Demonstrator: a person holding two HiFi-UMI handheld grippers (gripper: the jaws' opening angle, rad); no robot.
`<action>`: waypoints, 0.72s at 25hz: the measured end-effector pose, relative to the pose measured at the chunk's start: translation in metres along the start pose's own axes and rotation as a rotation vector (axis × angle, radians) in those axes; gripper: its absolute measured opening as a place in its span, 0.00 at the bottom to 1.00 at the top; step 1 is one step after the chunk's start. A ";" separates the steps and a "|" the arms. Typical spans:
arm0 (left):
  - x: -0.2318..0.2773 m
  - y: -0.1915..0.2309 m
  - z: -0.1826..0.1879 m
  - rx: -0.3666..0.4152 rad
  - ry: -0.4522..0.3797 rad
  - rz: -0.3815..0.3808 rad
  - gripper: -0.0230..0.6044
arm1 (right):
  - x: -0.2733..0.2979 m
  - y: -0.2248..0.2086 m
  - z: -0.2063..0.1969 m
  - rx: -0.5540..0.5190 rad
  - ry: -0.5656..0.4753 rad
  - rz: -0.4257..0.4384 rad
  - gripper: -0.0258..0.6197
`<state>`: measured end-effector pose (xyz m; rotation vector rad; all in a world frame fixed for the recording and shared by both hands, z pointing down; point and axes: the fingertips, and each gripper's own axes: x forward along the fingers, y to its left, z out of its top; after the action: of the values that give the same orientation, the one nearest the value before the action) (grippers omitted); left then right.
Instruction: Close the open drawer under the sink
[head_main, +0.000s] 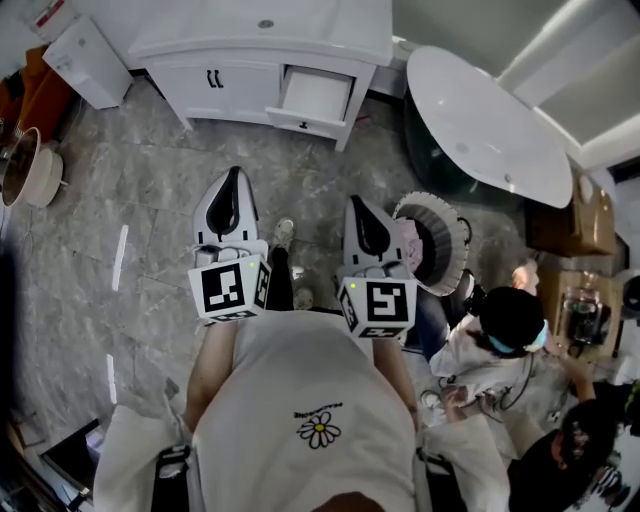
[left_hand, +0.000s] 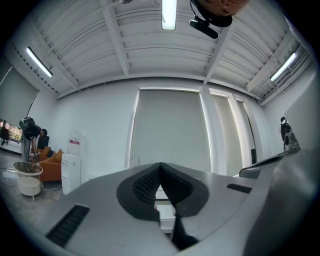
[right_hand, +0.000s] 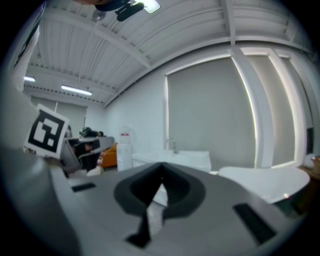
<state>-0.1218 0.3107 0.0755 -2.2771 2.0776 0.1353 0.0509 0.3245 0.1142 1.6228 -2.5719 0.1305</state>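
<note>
A white vanity (head_main: 262, 45) with a sink stands at the far wall. Its right drawer (head_main: 313, 98) is pulled out, showing a pale empty inside. My left gripper (head_main: 234, 174) hovers over the grey floor, well short of the vanity, jaws shut on nothing. My right gripper (head_main: 356, 201) is beside it, a little further back, also shut and empty. In the left gripper view the left gripper (left_hand: 160, 165) has its pads meeting at the tips. In the right gripper view the right gripper (right_hand: 161, 165) looks the same, with the vanity (right_hand: 175, 159) and its faucet beyond.
A white bathtub (head_main: 487, 125) lies right of the vanity. A round frilled stool (head_main: 437, 240) sits close to my right gripper. A white dispenser (head_main: 88, 62) and a bucket (head_main: 28, 170) are at left. People (head_main: 512, 335) crouch at lower right.
</note>
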 end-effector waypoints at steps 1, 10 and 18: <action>0.002 -0.001 0.000 -0.002 -0.002 -0.003 0.06 | 0.001 0.000 0.001 -0.005 -0.002 0.000 0.08; 0.023 -0.004 -0.011 -0.006 0.001 -0.019 0.06 | 0.018 -0.008 -0.001 -0.017 -0.004 0.016 0.08; 0.061 0.009 -0.026 -0.030 0.018 -0.024 0.06 | 0.058 -0.021 -0.008 -0.019 0.033 0.008 0.08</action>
<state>-0.1247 0.2469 0.0953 -2.3284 2.0697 0.1465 0.0449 0.2648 0.1305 1.5907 -2.5472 0.1315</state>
